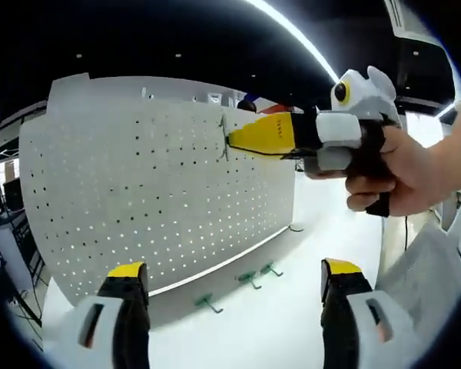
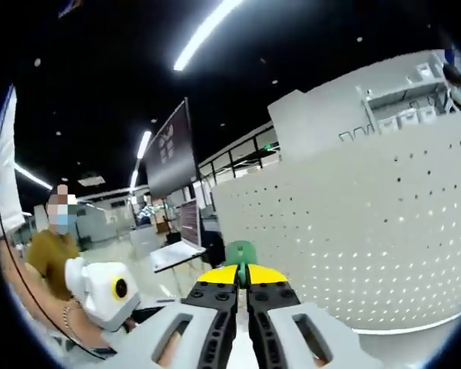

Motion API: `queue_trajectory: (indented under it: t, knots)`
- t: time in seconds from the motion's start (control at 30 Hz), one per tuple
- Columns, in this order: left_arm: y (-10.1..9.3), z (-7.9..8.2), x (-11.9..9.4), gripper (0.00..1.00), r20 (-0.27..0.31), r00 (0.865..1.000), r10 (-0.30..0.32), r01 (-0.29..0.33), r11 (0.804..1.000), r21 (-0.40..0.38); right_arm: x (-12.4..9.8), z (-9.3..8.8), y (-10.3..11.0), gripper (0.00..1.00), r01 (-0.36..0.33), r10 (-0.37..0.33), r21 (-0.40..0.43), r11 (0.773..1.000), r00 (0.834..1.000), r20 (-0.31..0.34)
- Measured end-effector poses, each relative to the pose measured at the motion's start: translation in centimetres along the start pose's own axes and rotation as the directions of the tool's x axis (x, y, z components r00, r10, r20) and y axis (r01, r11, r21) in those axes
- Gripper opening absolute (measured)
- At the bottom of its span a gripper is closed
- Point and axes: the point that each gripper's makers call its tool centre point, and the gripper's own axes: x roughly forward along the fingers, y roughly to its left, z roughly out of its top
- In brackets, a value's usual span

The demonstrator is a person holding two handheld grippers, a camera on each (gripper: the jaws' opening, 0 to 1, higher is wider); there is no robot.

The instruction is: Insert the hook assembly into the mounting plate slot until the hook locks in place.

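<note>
Pressing its closed jaws on a green hook [image 2: 240, 252], the right gripper [image 1: 232, 141] is bringing it against the white pegboard [image 1: 138, 200]. The left gripper [image 1: 234, 280] is hanging open. Three more green hooks [image 1: 250, 278] are lying on the table [image 1: 292, 323]; locking seems not finished.

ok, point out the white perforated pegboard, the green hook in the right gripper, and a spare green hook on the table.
white perforated pegboard [image 1: 154, 192], left gripper view, bare face.
green hook [image 2: 240, 252], right gripper view, top above jaws.
spare green hook [image 1: 208, 304], left gripper view, its shank.
</note>
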Motion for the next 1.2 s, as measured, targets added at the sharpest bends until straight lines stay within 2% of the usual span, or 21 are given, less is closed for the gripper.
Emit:
queue_trajectory:
  t: [0.17,0.27,0.5,0.7,0.93,1.0,1.2]
  knots:
    - [0.2,-1.0,-0.2,0.93,-0.033,0.999,-0.001,0.001,1.0,-0.007,0.7,1.2,-2.0,0.0,0.102,-0.101,-0.055,0.993,0.995,0.009]
    - [0.3,-2.3,-0.2,0.93,-0.072,0.997,-0.015,0.012,0.999,-0.04,1.1,2.0,-3.3,0.0,0.165,-0.164,-0.089,0.982,0.986,0.025]
    - [0.1,-3.7,-0.4,0.93,-0.101,0.994,-0.028,0.024,0.999,-0.045,2.6,3.5,-4.7,0.0,0.214,-0.209,-0.12,0.969,0.977,0.05]
    - [-0.4,-4.7,-0.6,0.92,-0.131,0.99,-0.055,0.05,0.998,-0.048,4.0,4.9,-6.7,0.0,0.268,-0.26,-0.107,0.958,0.962,0.079]
    - [-0.2,-5.5,-0.8,0.91,-0.141,0.988,-0.062,0.053,0.996,-0.069,5.6,5.3,-8.2,0.0,0.317,-0.308,-0.107,0.942,0.947,0.092]
    - [-0.3,-5.7,-0.9,0.91,-0.143,0.988,-0.064,0.054,0.996,-0.073,6.0,5.4,-8.6,0.0,0.331,-0.322,-0.083,0.94,0.942,0.098]
    - [-0.5,-6.3,-1.1,0.9,-0.157,0.985,-0.076,0.066,0.995,-0.07,7.6,5.5,-9.2,0.0,0.361,-0.349,-0.108,0.926,0.93,0.111]
